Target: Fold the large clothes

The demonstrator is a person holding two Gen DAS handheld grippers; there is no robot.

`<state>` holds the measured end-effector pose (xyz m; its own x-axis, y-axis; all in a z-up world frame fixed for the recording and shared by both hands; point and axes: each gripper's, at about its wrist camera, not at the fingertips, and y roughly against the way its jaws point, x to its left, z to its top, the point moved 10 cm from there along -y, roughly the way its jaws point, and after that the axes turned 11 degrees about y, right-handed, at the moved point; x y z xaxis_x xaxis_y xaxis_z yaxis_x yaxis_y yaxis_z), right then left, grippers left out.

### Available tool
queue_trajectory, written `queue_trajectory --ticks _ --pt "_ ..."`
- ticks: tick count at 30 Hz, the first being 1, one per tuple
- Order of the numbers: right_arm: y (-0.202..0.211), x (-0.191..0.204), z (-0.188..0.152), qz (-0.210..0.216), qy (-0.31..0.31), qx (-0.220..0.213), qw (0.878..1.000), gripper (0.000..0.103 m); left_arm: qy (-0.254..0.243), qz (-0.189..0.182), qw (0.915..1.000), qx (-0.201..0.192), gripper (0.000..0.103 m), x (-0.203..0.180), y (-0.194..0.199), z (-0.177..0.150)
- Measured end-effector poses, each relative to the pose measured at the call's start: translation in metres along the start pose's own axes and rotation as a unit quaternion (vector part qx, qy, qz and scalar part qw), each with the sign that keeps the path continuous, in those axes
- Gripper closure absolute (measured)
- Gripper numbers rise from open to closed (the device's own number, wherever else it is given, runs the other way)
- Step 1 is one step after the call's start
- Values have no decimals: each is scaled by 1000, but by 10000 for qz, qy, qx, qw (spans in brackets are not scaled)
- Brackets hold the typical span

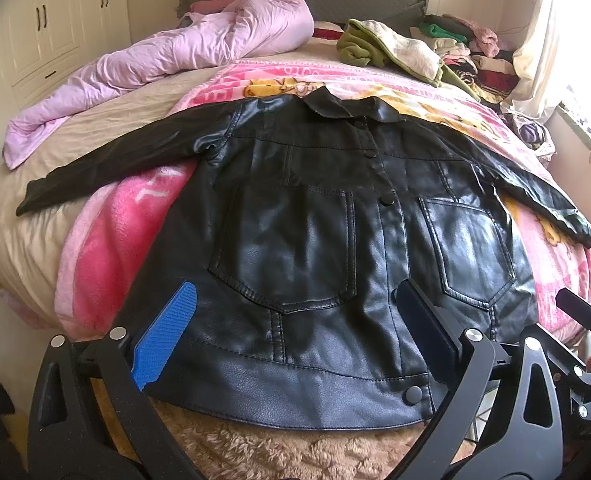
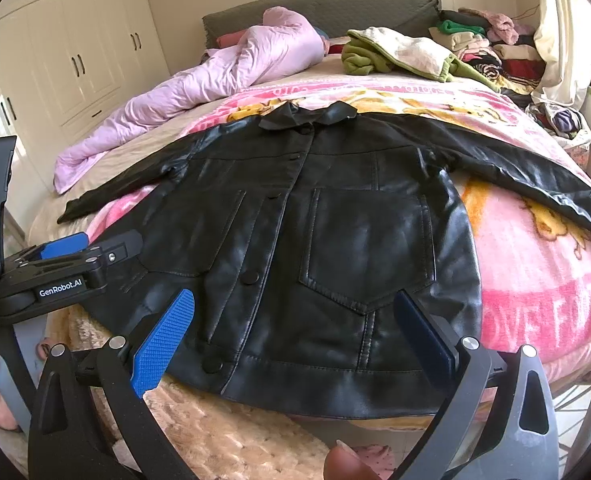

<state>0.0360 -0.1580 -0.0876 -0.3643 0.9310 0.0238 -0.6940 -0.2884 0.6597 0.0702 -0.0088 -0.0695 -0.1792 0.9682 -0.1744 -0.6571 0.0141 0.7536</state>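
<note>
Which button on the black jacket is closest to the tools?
The bottom snap button on the jacket's hem band. It sits lowest on the front, right by the near edge; the other buttons run up toward the collar.

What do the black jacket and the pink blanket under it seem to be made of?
Black jacket: leather or faux leather, semi-gloss; it shows sheen patches, a fine grain at the hem, stitched seams and snap buttons. Real or synthetic cannot be told. Pink blanket: plush fleece, matte; fuzzy nap with a printed cartoon pattern.
</note>
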Motion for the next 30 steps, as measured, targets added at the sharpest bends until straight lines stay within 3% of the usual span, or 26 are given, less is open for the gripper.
queue_trajectory --ticks 16,19,30 --pt "-8 -4 4 136 -258 74 9995 4 48 -16 10000 -2 9 -2 3 4" --pt "-10 -5 11 172 -287 51 9994 4 129 -121 9998 22 9 -2 0 9" --pt "-12 -4 53 198 -80 -212 9995 4 306 43 9995 -76 9 11 -6 50"
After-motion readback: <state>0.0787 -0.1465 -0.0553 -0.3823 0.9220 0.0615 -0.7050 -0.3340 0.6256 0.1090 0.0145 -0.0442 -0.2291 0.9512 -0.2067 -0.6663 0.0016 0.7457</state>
